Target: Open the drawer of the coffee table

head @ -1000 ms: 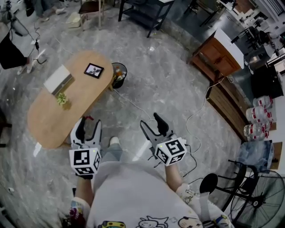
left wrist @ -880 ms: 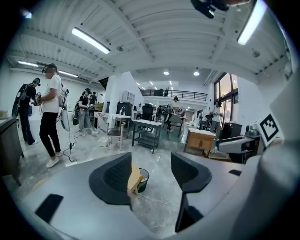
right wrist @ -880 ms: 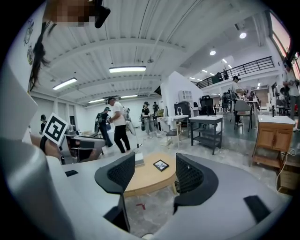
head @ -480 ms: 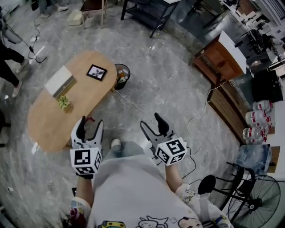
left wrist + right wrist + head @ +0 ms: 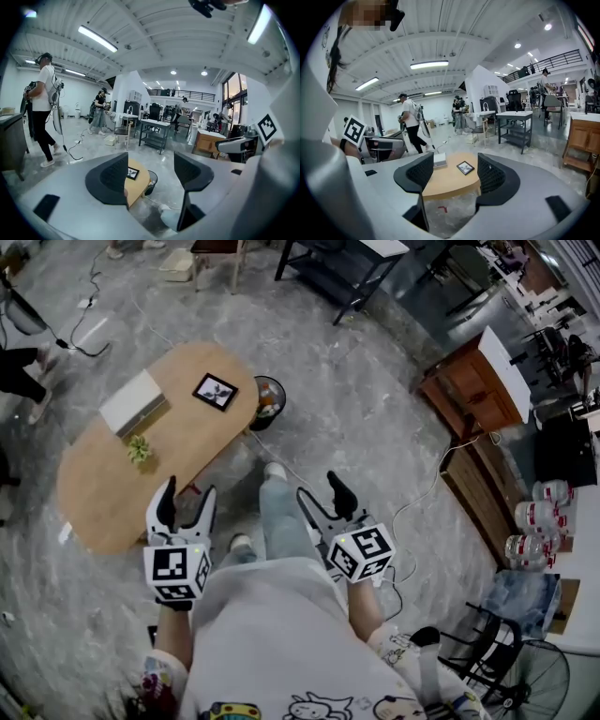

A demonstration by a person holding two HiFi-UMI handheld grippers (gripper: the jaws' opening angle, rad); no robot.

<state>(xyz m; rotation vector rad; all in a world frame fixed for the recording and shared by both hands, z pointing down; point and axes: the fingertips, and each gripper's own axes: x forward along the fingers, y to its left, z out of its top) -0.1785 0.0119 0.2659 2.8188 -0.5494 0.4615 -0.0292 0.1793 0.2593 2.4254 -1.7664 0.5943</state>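
Facing the person, ahead and to the left: coffee table (image 5: 98, 498), oval, light wood top, on a grey floor. Its drawer cannot be made out in any view.

On the top:
- white box (image 5: 134, 401), toward the far end;
- framed picture (image 5: 215, 391), lying flat near the far end;
- small green plant (image 5: 139, 449), about mid-top, near the box.

Beside the table's far end: round dark bin (image 5: 267, 399), with contents, just off the edge.

Left gripper (image 5: 187, 491): held over the floor at the table's near edge, not touching it. Jaws opening, already wide apart, nothing between the pads. Its own view looks past the jaws to the table end and bin.

Right gripper (image 5: 319, 486): well clear of the table, beside the person's leg (image 5: 281, 517). Jaws wide apart, empty. Its own view frames the table top, box and picture between the pads at a distance.

Elsewhere: wooden cabinet (image 5: 473, 381) at right; cable (image 5: 422, 488) trailing across the floor.
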